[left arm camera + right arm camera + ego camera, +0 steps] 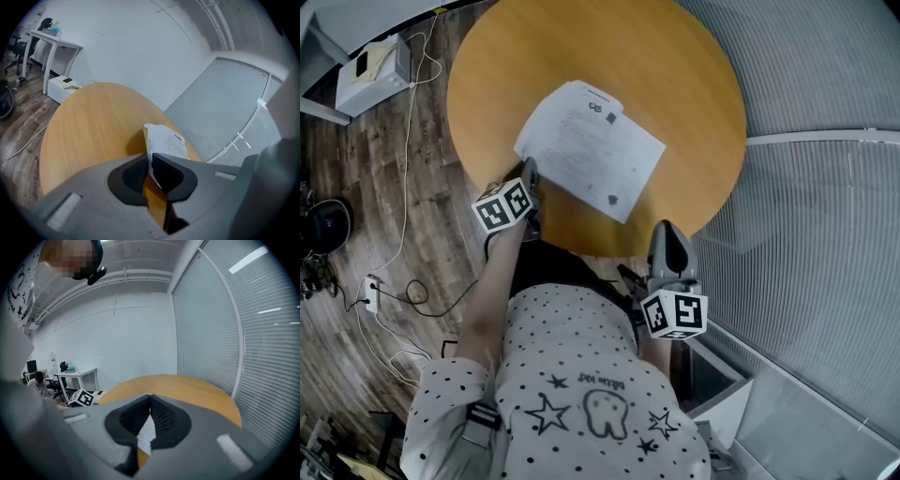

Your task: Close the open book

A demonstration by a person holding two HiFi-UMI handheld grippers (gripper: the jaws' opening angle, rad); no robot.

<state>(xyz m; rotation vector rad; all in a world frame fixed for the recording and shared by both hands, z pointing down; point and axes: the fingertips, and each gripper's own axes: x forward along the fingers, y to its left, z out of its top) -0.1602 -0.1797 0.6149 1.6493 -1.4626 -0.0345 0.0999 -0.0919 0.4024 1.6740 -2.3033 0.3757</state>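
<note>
A white printed book [591, 150] lies on the round wooden table [694, 84], slanting from upper left to lower right. My left gripper [530, 175] is at the book's near-left corner. In the left gripper view the jaws of this left gripper [150, 158] are pinched on a thin white page whose edge stands up from the book [165, 140]. My right gripper [666, 232] hovers at the table's near edge, right of the book and apart from it. Its jaws meet at the tips of the right gripper [150, 397], with nothing between them.
Ribbed blinds [825, 187] run close along the table's right side. A white box [370, 70] and loose cables [403, 234] lie on the wood floor to the left. A white desk [54, 44] stands by the far wall.
</note>
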